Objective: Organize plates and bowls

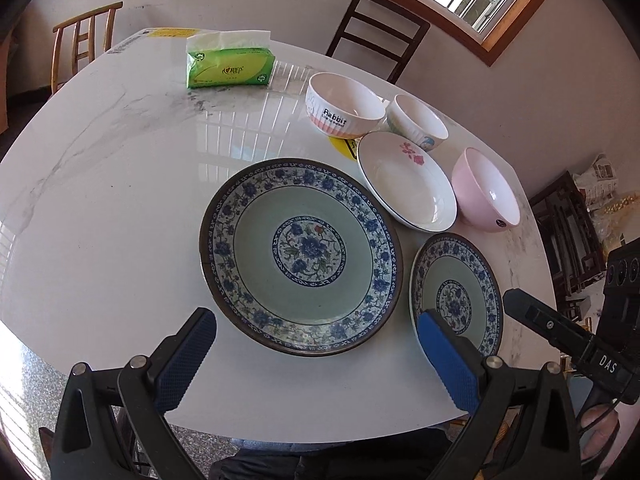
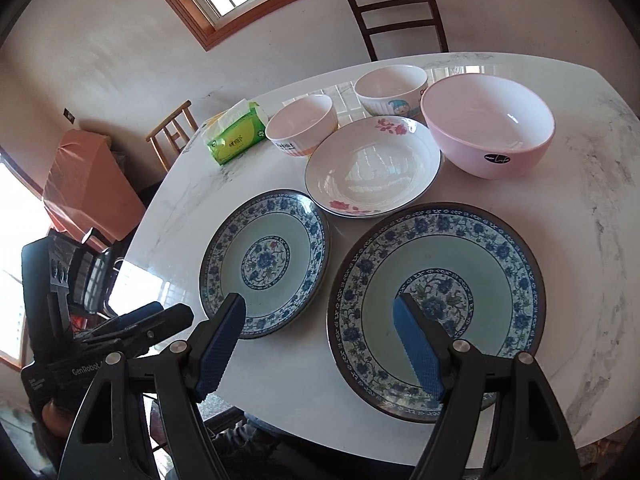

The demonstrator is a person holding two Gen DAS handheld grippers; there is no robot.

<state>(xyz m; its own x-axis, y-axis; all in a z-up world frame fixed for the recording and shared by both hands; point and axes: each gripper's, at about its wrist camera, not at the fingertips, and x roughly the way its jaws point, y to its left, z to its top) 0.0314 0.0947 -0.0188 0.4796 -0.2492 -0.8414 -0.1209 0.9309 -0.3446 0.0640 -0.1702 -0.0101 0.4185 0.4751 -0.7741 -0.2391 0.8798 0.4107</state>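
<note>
On the white marble table (image 1: 120, 200) lie two blue-patterned plates side by side: the left one (image 1: 300, 256) (image 2: 264, 264) and the right one (image 1: 456, 292) (image 2: 436, 312). Behind them sit a white flowered plate (image 1: 406, 180) (image 2: 372, 172), a pink bowl (image 1: 486, 190) (image 2: 488, 128), a "Rabbit" bowl (image 1: 344, 106) (image 2: 302, 124) and a small cartoon bowl (image 1: 416, 122) (image 2: 390, 88). My left gripper (image 1: 316, 340) (image 2: 172, 312) hangs open above the left plate's near rim. My right gripper (image 2: 320, 304) is open and empty, one pad over the right plate.
A green tissue pack (image 1: 230, 64) (image 2: 236, 136) lies at the far left of the table. Chairs (image 1: 376, 36) (image 2: 400, 12) stand behind it. The table's near edge runs just under both grippers. A black finger (image 1: 536, 316) of the right gripper shows beside the right plate.
</note>
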